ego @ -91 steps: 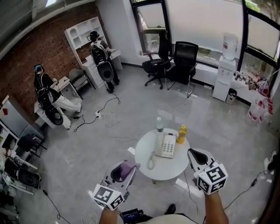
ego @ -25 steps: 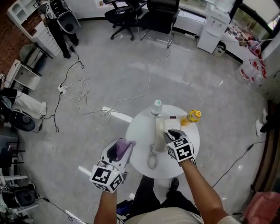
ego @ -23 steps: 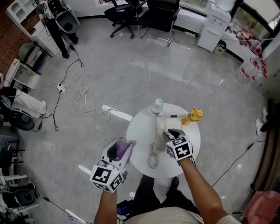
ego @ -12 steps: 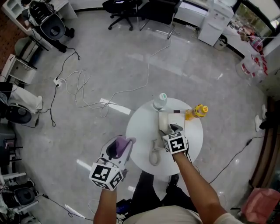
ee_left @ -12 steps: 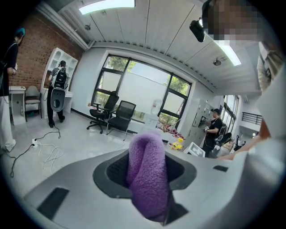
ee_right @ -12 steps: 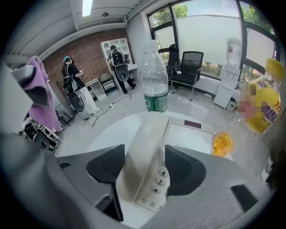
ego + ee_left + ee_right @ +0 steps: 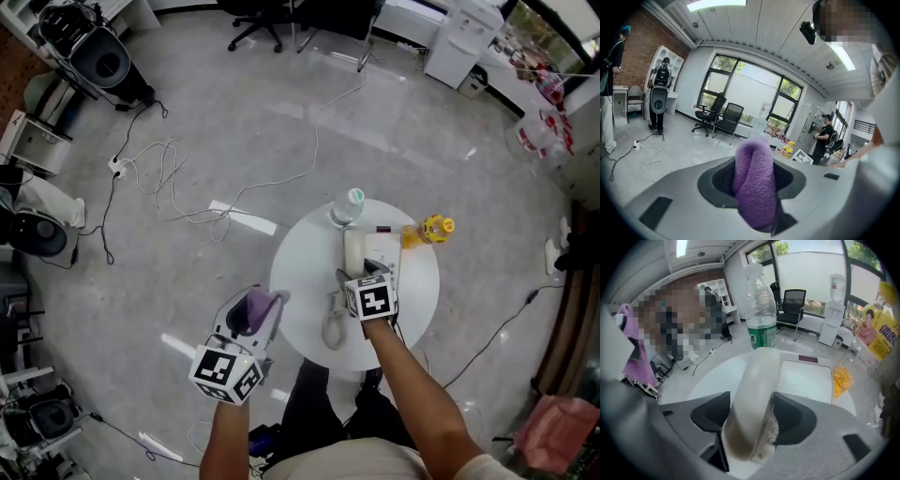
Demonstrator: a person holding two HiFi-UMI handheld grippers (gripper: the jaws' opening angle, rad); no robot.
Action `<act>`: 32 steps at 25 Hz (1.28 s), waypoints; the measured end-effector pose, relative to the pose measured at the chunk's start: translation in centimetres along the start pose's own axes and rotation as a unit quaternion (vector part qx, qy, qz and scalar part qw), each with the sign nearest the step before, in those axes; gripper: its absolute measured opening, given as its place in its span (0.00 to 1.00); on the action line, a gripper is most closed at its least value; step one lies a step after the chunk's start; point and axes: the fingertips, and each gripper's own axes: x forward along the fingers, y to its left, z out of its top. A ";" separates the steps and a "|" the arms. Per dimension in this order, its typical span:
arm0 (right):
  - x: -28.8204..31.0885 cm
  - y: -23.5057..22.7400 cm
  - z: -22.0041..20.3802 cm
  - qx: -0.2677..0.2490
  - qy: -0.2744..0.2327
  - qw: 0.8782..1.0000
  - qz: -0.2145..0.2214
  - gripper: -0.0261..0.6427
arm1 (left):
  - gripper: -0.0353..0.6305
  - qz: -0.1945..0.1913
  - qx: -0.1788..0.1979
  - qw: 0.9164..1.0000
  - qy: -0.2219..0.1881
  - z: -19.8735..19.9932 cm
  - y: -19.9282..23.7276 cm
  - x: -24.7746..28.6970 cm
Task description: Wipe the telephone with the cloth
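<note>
1. The right gripper (image 7: 750, 423) is over the white corded telephone (image 7: 357, 247), which lies on the round white desk (image 7: 300, 274) past its centre. Its jaws have just been opening and stand wide apart. The telephone's cream handset (image 7: 752, 390) sits between them, not clamped.
2. The left gripper (image 7: 263, 310) is closed on the folded purple fleece cloth (image 7: 754, 183). It hangs off the desk's left edge, apart from the telephone.
3. Key relation: the handset's long axis runs away from the person, in line with the right gripper, so the jaws straddle its width. The right hand is nearer. The cloth must travel rightward to reach the telephone.
4. Hard to see:
   - The head view hides the telephone's near end under the right gripper's marker cube (image 7: 372, 301).
   - The handset covers most of the keypad.
   - Whether a pad grazes the handset cannot be told.
5. Just beyond the telephone stand 2 bottles: a clear plastic bottle (image 7: 761, 310) and a yellow bottle (image 7: 432, 228).
</note>
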 end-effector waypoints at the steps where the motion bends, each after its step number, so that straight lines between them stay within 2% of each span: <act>1: 0.0 -0.1 0.0 0.005 -0.001 1.000 -0.004 0.45 | 0.30 -0.001 -0.001 1.000 0.001 -0.1 0.0 0.0; 5: -0.2 0.2 0.0 0.051 -0.009 0.999 0.006 0.38 | 0.30 -0.005 -0.003 1.000 0.002 -0.3 0.0 0.1; 9: -0.4 -0.1 -0.3 0.117 -0.013 0.992 0.053 0.35 | 0.30 -0.006 -0.001 1.000 0.000 -0.1 -0.1 0.3; 12: -0.6 0.6 -0.7 0.180 -0.037 0.976 0.117 0.34 | 0.30 -0.005 -0.001 1.000 -0.003 -0.6 0.1 0.0; 14: -1.0 1.5 -0.6 0.224 -0.061 0.959 0.164 0.34 | 0.30 -0.005 -0.001 1.000 -0.005 -1.3 0.4 -0.5; 18: -3.2 2.2 0.7 0.316 -0.108 0.905 0.265 0.33 | 0.30 -0.007 -0.002 1.000 -0.006 -1.2 0.2 -0.3; 19: -4.1 1.9 1.3 0.327 -0.117 0.891 0.291 0.33 | 0.30 -0.008 -0.003 1.000 -0.007 -0.8 -0.2 0.2; 22: -7.1 1.1 2.7 0.321 -0.135 0.866 0.360 0.33 | 0.30 -0.018 -0.005 1.000 -0.008 0.6 -1.7 2.2; 23: -8.0 1.3 2.6 0.328 -0.135 0.853 0.383 0.33 | 0.30 -0.023 -0.006 1.000 -0.009 0.9 -2.2 2.7; 25: -10.1 2.2 2.7 0.354 -0.142 0.810 0.445 0.33 | 0.30 -0.036 -0.009 0.999 -0.013 1.3 -3.2 3.8; 28: -14.1 3.7 3.7 0.377 -0.172 0.734 0.538 0.33 | 0.30 -0.054 -0.018 0.998 -0.021 1.9 -4.8 5.5; 30: -16.3 4.5 4.4 0.382 -0.189 0.695 0.578 0.33 | 0.30 -0.064 -0.028 0.997 -0.029 2.5 -5.5 6.8; 32: -18.0 5.0 5.0 0.389 -0.203 0.665 0.604 0.33 | 0.30 -0.073 -0.042 0.996 -0.038 3.3 -6.2 7.9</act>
